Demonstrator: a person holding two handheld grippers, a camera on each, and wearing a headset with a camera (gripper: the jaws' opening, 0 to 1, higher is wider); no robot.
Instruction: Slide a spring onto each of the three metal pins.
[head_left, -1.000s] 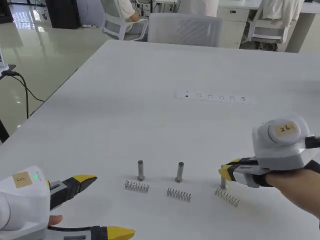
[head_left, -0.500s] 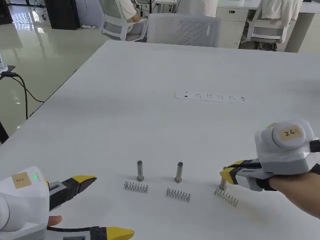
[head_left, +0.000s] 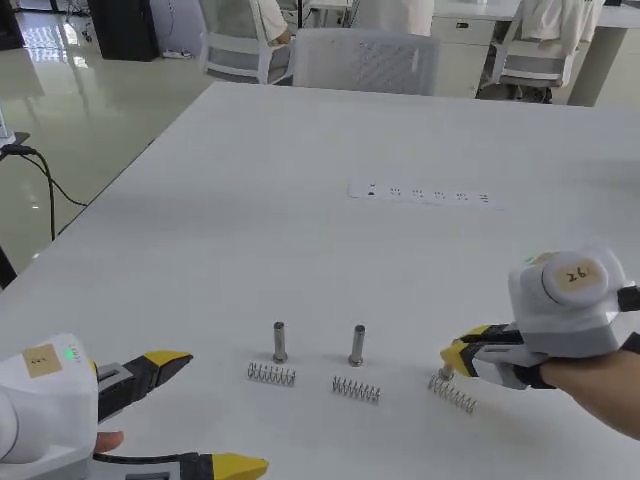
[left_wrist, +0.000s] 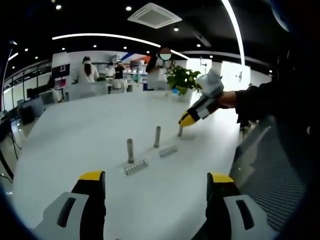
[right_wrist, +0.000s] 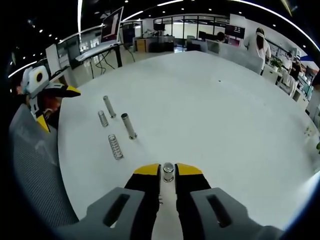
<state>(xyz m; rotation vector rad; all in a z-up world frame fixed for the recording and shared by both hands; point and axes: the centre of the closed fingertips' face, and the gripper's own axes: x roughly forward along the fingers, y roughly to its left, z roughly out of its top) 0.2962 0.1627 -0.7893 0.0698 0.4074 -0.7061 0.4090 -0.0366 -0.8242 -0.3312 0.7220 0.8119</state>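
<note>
Three upright metal pins stand in a row near the table's front edge: left pin (head_left: 280, 340), middle pin (head_left: 357, 345), right pin (head_left: 445, 373). A spring lies in front of each: left spring (head_left: 272, 375), middle spring (head_left: 356, 389), right spring (head_left: 453, 393). My right gripper (head_left: 458, 358) is low over the right pin, and its own view shows the yellow jaws shut on that pin's head (right_wrist: 168, 169). My left gripper (head_left: 205, 412) hovers at the front left, open and holding nothing. From the left gripper (left_wrist: 156, 180) I see the left pin (left_wrist: 130, 150) and left spring (left_wrist: 136, 167) ahead.
A white power strip (head_left: 425, 194) lies further back on the white table (head_left: 300, 200). Office chairs (head_left: 365, 60) and seated people are beyond the far edge. A black cable (head_left: 50, 185) hangs off to the left over the floor.
My right gripper has sunk a little lower onto the right pin. The left gripper, the other pins and the springs have stayed where they were.
</note>
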